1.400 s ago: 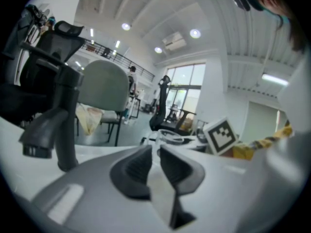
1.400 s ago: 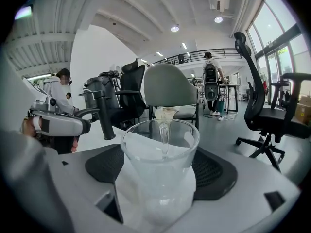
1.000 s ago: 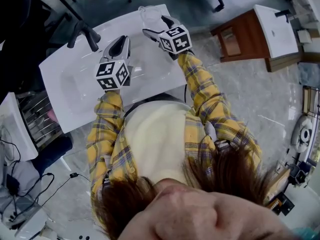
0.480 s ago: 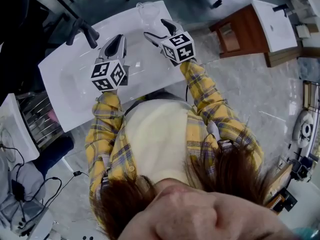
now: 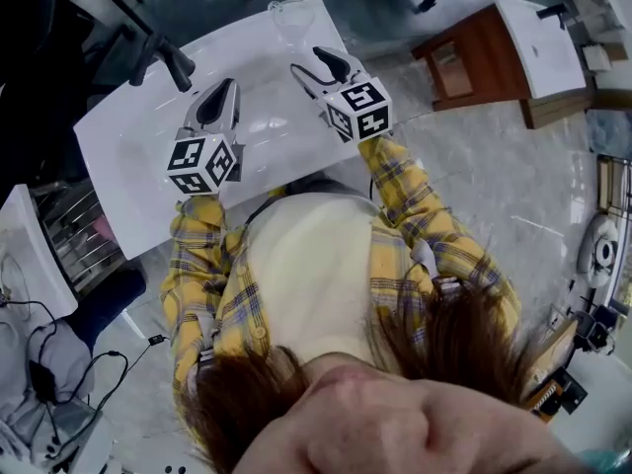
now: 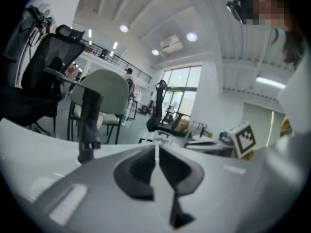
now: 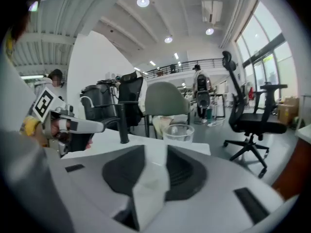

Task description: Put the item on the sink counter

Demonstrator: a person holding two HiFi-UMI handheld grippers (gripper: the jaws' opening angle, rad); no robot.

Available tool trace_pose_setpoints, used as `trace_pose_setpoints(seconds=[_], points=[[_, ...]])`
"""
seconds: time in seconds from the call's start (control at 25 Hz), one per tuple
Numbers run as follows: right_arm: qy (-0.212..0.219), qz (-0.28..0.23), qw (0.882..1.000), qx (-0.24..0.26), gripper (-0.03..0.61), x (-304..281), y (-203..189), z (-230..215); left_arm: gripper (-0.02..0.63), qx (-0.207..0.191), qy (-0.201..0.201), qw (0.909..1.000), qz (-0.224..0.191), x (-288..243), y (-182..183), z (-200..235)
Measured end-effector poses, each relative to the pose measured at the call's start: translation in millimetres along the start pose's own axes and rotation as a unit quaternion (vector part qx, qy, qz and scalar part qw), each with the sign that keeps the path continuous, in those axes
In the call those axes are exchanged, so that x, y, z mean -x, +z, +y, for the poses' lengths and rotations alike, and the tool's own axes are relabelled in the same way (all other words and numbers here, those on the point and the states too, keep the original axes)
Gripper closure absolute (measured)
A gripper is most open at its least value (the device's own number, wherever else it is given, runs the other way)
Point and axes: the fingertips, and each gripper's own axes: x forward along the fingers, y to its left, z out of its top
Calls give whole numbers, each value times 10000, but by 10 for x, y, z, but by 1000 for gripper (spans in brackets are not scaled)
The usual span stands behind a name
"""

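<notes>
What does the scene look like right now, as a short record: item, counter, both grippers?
item: clear glass, upright on the far corner of the sink counter
faucet: black, at the counter's far edge
left gripper: jaws together, empty
right gripper: jaws apart and closing, nothing between them; glass stands beyond, untouched
task: glass already rests on the counter

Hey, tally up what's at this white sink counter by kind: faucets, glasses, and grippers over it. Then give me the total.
Black faucet: 1
Clear glass: 1
Grippers: 2 (left gripper shut and empty; right gripper closing, nothing between its jaws)
Total: 4
</notes>
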Motion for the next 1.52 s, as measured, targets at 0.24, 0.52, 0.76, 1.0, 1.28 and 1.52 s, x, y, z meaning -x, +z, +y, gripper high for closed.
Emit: trace_pose_setpoints(seconds=[0.24,0.52,0.76,1.0,1.28,1.52], points=[[-60,-33,9999,-75,537,67,5,51,592,164,114,9997,-104,148,-8,-10],[90,-93,9998,-126,557,90,57,183,607,158,460,9986,-188,257,1,78],[167,-97,9997,-150,565,139,77,258,609,98,706,9973,-158,312,-22,92],[243,-42,9995,-183,566,147,84,324,609,37,918,9958,-59,328,-71,95],[307,-37,9995,-116,566,132,112,384,609,21,1017,9948,-42,360,-77,105],[349,-30,9994,-56,566,117,140,423,609,38,1007,9949,11,353,-90,89]])
